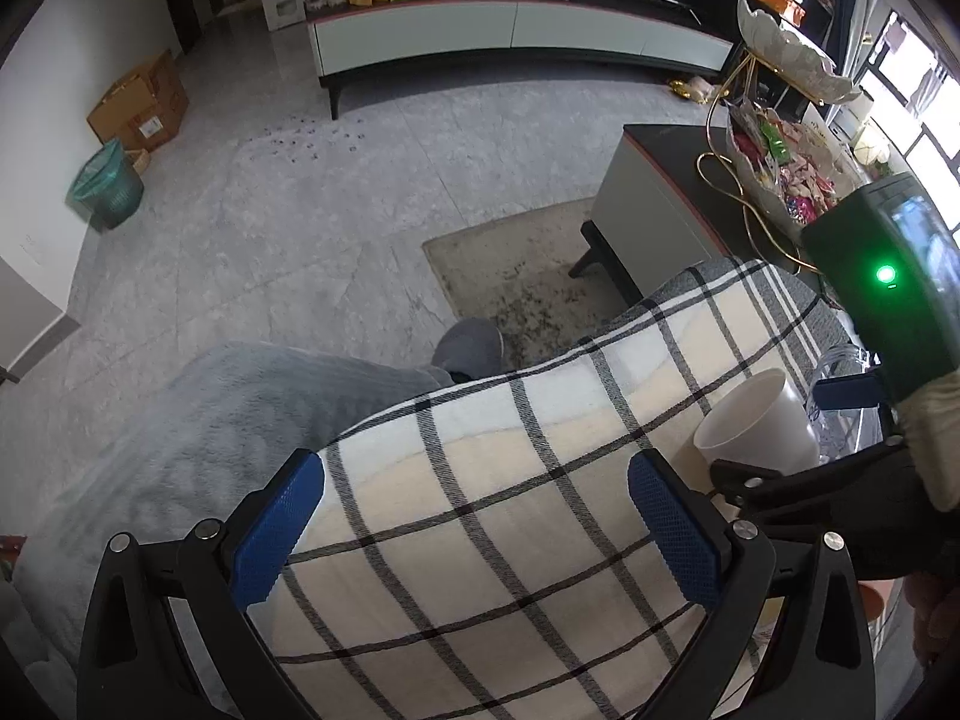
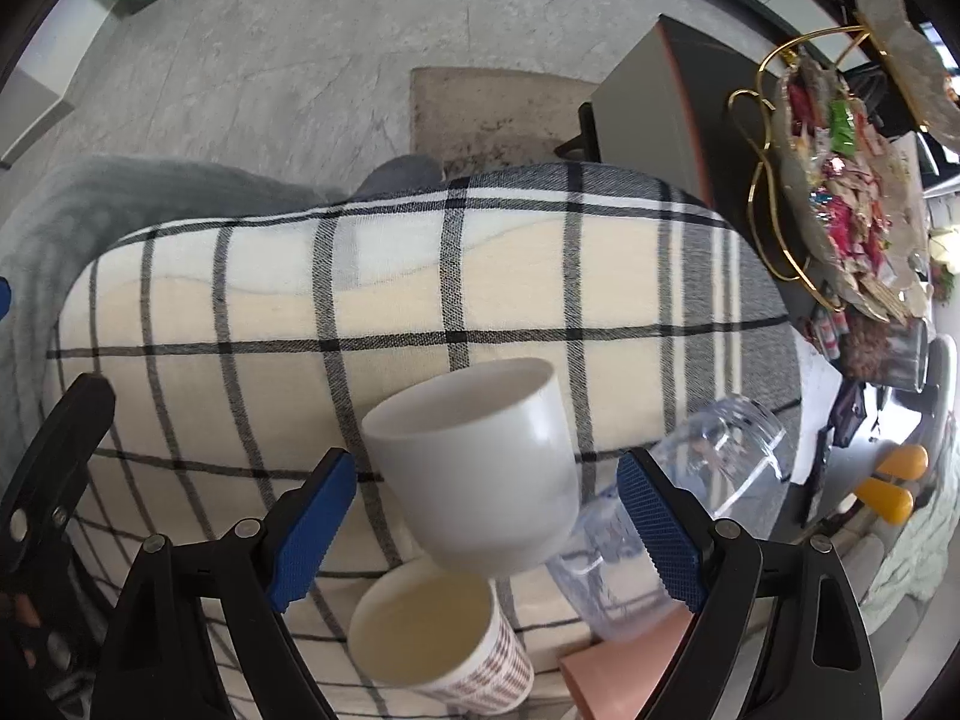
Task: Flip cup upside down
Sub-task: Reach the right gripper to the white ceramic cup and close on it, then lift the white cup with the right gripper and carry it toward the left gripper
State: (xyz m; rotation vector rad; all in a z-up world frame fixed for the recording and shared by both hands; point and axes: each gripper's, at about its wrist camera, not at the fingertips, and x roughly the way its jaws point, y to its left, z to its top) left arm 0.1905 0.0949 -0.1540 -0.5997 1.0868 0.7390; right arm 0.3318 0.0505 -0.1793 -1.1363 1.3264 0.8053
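A plain white cup [image 2: 480,468] stands upright, mouth up, on the checked cloth [image 2: 420,300]. It sits between the blue pads of my right gripper [image 2: 486,522], which is open around it without touching. The cup also shows in the left wrist view [image 1: 759,426] at the far right, beside the right gripper's body. My left gripper [image 1: 474,528] is open and empty over the cloth [image 1: 480,480], left of the cup.
A patterned cup [image 2: 438,642] stands mouth up just in front of the white cup. A clear glass mug [image 2: 678,510] lies on its side to the right. A pink block [image 2: 630,666] lies near it. A side table [image 2: 690,120] with a snack stand [image 2: 840,210] is at the right.
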